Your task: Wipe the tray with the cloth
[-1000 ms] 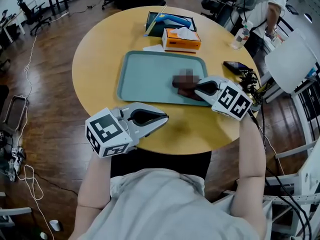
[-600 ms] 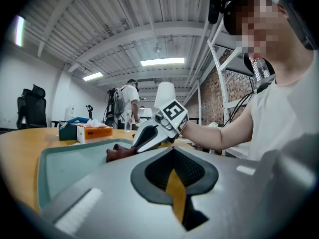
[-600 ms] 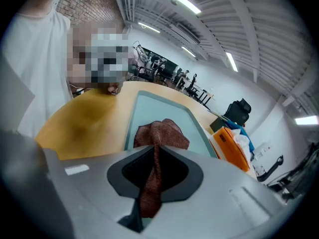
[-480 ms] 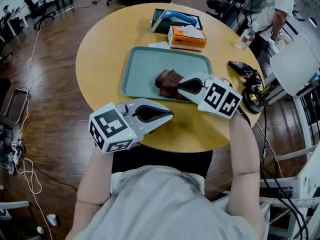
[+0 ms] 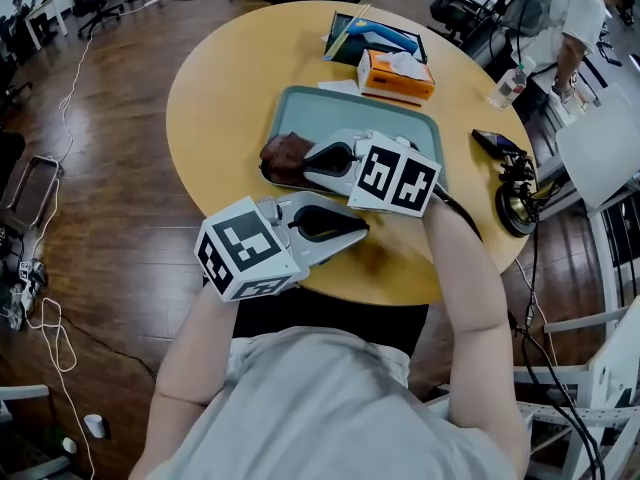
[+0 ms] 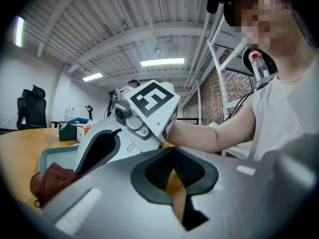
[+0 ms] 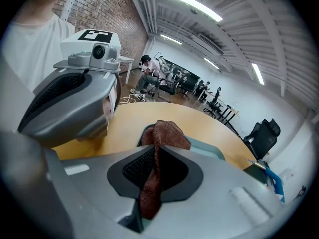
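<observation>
Brown cloth (image 5: 283, 155) pinched in right tongs (image 5: 312, 159) on tray (image 5: 325, 116); left tongs (image 5: 360, 231) pressed together.

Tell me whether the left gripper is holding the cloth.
No, the left gripper has its jaws together with nothing between them, while the brown cloth is clamped in the right gripper.

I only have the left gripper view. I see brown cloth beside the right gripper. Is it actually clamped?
Observer: Yes. The right gripper view shows the right gripper with its jaws shut on a fold of the cloth.
Operator: Where on the tray is it?
Observer: In the head view, it's at the left end of the tray, by the near corner.
Operator: And my left gripper?
Observer: The left gripper is off the tray, over the near edge of the table.
</observation>
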